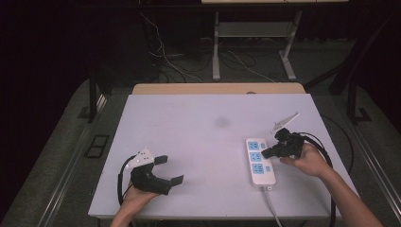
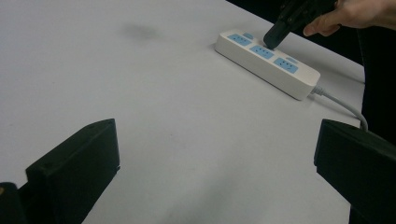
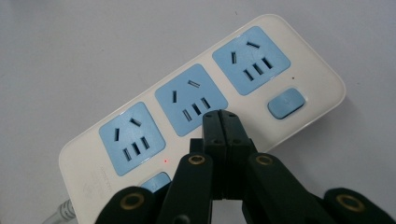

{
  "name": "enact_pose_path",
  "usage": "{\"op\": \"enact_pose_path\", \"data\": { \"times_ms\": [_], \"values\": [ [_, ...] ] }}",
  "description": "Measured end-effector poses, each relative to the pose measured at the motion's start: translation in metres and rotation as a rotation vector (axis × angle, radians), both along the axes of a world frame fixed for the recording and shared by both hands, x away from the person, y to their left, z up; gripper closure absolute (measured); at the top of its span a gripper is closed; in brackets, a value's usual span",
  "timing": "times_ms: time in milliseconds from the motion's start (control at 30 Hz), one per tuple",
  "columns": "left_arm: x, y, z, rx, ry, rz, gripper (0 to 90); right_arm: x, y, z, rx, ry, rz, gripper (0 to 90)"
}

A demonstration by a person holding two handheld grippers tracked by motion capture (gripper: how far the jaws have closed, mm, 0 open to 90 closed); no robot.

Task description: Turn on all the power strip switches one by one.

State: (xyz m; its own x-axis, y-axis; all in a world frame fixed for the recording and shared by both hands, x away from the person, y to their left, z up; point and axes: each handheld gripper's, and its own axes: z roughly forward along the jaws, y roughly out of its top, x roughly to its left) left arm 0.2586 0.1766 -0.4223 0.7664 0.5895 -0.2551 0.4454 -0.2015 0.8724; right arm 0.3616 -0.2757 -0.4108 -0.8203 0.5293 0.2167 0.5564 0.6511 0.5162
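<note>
My right gripper jaws pressed together, empty, tips over white three-socket power strip with blue faces near table's right edge; printing unreadable. Left gripper wide open, empty, near front-left corner; bare white table between.

No text can be read. The power strip carries faint grey print and a small emblem near its cable end in the right gripper view, too small and blurred to make out.
</note>
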Motion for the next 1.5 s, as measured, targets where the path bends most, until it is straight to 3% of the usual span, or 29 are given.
{"op": "enact_pose_path", "data": {
  "times_ms": [367,633,1033,1500],
  "values": [
    [0.001,0.000,-0.001,0.005,0.004,0.001,0.0,0.000,-0.001,-0.001,0.010,-0.001,0.002,90.0],
    [0.002,0.001,-0.001,0.005,0.007,0.005,0.0,0.000,-0.005,-0.002,0.045,0.004,-0.020,90.0],
    [0.001,0.002,-0.001,0.003,0.004,0.009,0.0,-0.002,-0.007,0.000,0.030,0.019,-0.036,90.0],
    [0.002,0.002,-0.001,0.006,0.005,0.010,0.0,-0.003,-0.013,0.014,0.059,0.009,-0.043,90.0]
  ]
}}
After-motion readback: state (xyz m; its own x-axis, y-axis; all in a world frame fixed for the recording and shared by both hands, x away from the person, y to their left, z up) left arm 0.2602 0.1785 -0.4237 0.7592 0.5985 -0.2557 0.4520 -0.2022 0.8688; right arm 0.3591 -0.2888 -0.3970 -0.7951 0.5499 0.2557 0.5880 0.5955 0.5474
